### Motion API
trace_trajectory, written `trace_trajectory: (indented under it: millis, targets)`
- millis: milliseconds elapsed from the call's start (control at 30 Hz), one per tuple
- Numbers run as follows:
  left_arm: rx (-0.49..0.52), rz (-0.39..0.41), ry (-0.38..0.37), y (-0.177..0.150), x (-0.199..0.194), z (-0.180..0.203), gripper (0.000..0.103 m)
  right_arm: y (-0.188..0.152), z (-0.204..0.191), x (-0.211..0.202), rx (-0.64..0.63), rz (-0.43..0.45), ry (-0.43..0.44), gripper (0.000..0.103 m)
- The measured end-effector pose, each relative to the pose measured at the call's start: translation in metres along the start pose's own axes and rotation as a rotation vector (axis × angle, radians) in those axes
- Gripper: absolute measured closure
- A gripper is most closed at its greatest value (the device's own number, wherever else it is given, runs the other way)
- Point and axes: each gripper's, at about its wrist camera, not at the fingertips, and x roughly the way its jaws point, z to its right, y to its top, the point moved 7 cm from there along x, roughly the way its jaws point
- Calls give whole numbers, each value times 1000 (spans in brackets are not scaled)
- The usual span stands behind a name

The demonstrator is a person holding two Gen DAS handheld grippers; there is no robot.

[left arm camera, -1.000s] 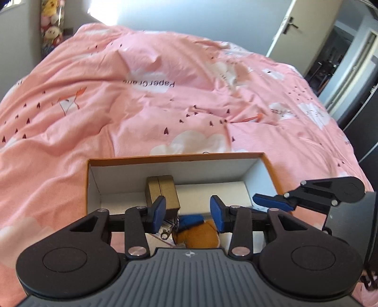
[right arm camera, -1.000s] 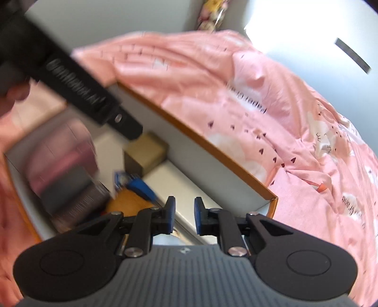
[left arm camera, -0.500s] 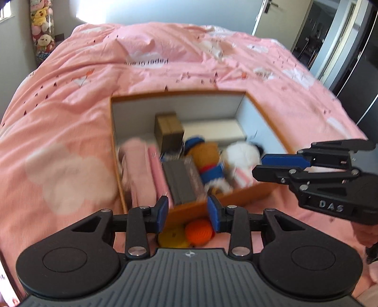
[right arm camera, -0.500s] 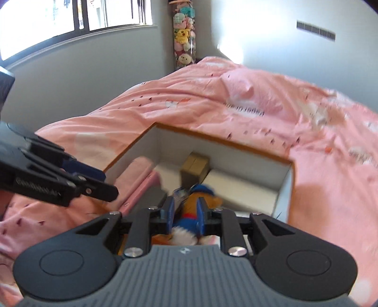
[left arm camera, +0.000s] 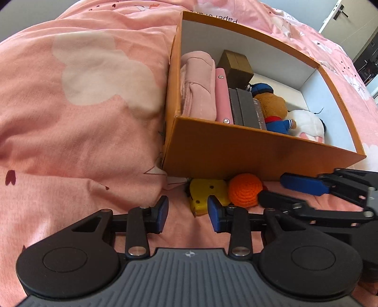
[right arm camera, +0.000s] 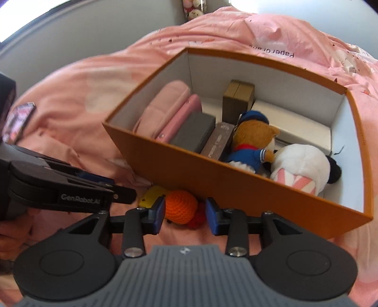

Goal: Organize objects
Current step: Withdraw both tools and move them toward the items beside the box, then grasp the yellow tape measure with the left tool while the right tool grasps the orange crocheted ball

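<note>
An orange cardboard box (left arm camera: 236,151) sits on the pink bed and also shows in the right wrist view (right arm camera: 236,186). It holds pink pouches (left arm camera: 198,85), dark books (right arm camera: 193,132), a brown block (right arm camera: 238,99), a bear plush (right arm camera: 252,144) and a white plush (right arm camera: 300,165). An orange crochet ball (right arm camera: 180,210) and a yellow toy (left arm camera: 203,191) lie on the bed against the box's near wall. My left gripper (left arm camera: 187,213) is open, empty, just short of the yellow toy. My right gripper (right arm camera: 185,215) is open with the orange ball between its fingers.
The pink duvet (left arm camera: 82,106) rises in folds to the left of the box. A phone (right arm camera: 19,120) lies on the bed at far left in the right wrist view. A door (left arm camera: 337,16) stands beyond the bed.
Both grippers have dropped from over the box down to the bed in front of it. The right gripper has opened wider and now straddles the orange ball.
</note>
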Motion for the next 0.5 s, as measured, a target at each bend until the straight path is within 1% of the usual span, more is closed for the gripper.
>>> trace_trajectory:
  millis: [67, 167, 267, 367, 500]
  targets:
    - [5, 3, 3, 0, 0, -2, 62, 0, -3, 9, -4, -16, 10, 62]
    - [19, 2, 24, -3, 0, -3, 63, -1, -3, 18, -10, -34, -16, 62]
    - [12, -8, 32, -4, 1, -3, 64, -4, -2, 23, 9, -50, -10, 62]
    - [10, -16, 47, -4, 3, -4, 65, -5, -2, 28, 17, -51, -7, 61]
    - [6, -22, 44, -4, 3, -4, 65, -5, 0, 35, 33, -50, -14, 59]
